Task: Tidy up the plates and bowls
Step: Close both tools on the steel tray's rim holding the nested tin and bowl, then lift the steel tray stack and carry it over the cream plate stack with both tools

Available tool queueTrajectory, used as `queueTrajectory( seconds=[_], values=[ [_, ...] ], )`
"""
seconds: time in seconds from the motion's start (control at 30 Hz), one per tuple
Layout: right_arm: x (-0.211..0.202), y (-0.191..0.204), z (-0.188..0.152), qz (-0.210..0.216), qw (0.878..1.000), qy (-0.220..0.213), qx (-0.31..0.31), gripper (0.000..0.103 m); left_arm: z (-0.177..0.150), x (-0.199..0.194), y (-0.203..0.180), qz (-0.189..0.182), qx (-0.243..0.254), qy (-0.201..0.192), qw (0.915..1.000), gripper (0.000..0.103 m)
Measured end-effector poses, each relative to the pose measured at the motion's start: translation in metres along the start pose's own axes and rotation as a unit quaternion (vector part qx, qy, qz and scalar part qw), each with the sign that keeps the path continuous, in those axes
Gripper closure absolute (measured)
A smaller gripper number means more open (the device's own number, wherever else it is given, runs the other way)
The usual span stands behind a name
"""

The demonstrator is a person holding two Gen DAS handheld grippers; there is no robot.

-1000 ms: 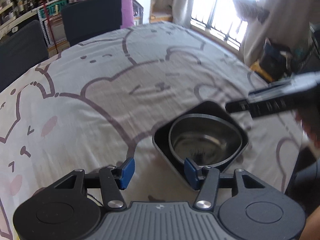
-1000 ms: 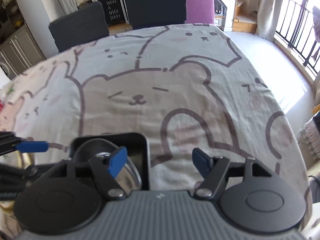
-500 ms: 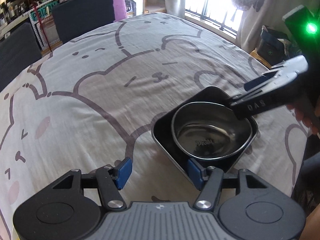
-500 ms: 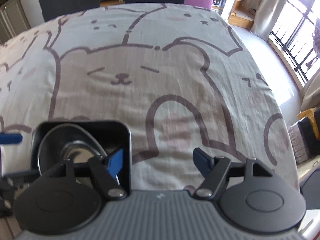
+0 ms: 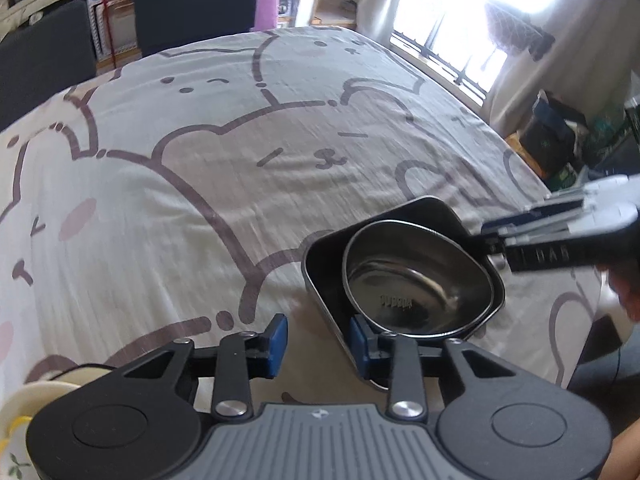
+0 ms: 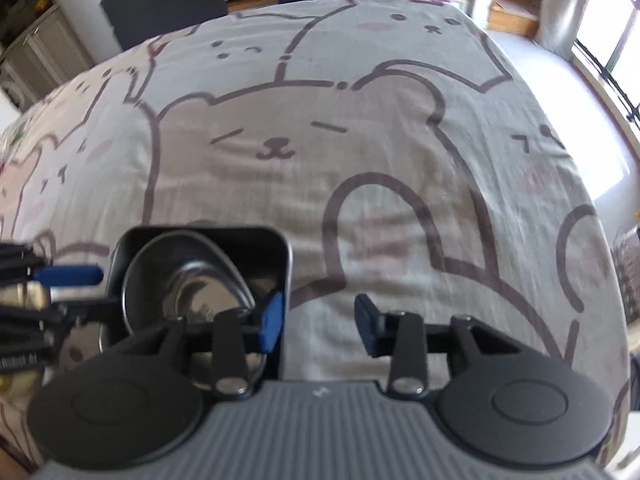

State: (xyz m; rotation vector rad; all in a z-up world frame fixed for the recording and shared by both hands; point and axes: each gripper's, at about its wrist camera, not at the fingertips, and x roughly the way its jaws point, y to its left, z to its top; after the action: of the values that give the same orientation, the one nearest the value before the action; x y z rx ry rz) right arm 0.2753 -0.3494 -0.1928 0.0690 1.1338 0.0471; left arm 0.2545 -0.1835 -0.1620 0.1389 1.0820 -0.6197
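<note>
Cloth printed with cartoon bears in grey, white and pink (image 5: 240, 184) is spread over the whole table (image 6: 400, 184), and dark chairs (image 5: 196, 4) are stood along its far edge, with a bright window behind them to the right in the left wrist view. A square black tray with rounded corners (image 5: 320, 264) is set near the table's near right corner, and a round stainless-steel bowl (image 5: 416, 276) is nested inside it, tilted rather than flat, its far rim raised toward the right tongs. In the right wrist view the same tray (image 6: 280, 248) and bowl (image 6: 188, 276) are seen at the lower left.

The left tongs (image 5: 318, 338) are held low at the tray's near left side; the right-hand blue pad is placed at the tray's near wall, the other pad is over bare cloth, and the jaws have just been closing. The wall lies between the pads, but a gap remains, so nothing is clamped. The right tongs (image 6: 318, 320) are held at the tray's right wall, one blue pad inside against the wall by the bowl's rim, the other outside over the cloth; these jaws have likewise just been closing, partly open, with no firm grip seen. A cream cup rim (image 5: 36, 404) is visible at the near left corner.
</note>
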Motion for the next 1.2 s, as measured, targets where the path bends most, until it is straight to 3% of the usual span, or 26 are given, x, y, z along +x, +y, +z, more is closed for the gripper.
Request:
queueTrajectory(
  seconds=[0.2, 0.4, 0.77, 1.03, 1.2],
  values=[
    [-0.002, 0.007, -0.005, 0.017, 1.000, 0.012, -0.019, 0.073, -0.002, 0.003, 0.016, -0.042, -0.084, 0.005, 0.9956, 0.082],
    [-0.003, 0.002, 0.000, 0.050, 0.999, 0.012, 0.009, 0.091, -0.002, 0.005, 0.022, -0.065, -0.117, 0.006, 0.9911, 0.091],
    [0.004, -0.002, -0.005, 0.066, 0.998, 0.002, 0.010, 0.094, -0.004, 0.007, 0.031, -0.087, -0.154, 0.010, 0.9841, 0.094],
    [0.004, -0.007, -0.009, 0.084, 0.996, 0.016, 0.033, 0.096, -0.004, 0.008, 0.032, -0.092, -0.148, 0.011, 0.9846, 0.094],
    [0.003, -0.012, -0.012, 0.095, 0.994, 0.010, 0.054, 0.096, -0.007, 0.008, 0.038, -0.104, -0.170, 0.009, 0.9799, 0.094]
  ],
)
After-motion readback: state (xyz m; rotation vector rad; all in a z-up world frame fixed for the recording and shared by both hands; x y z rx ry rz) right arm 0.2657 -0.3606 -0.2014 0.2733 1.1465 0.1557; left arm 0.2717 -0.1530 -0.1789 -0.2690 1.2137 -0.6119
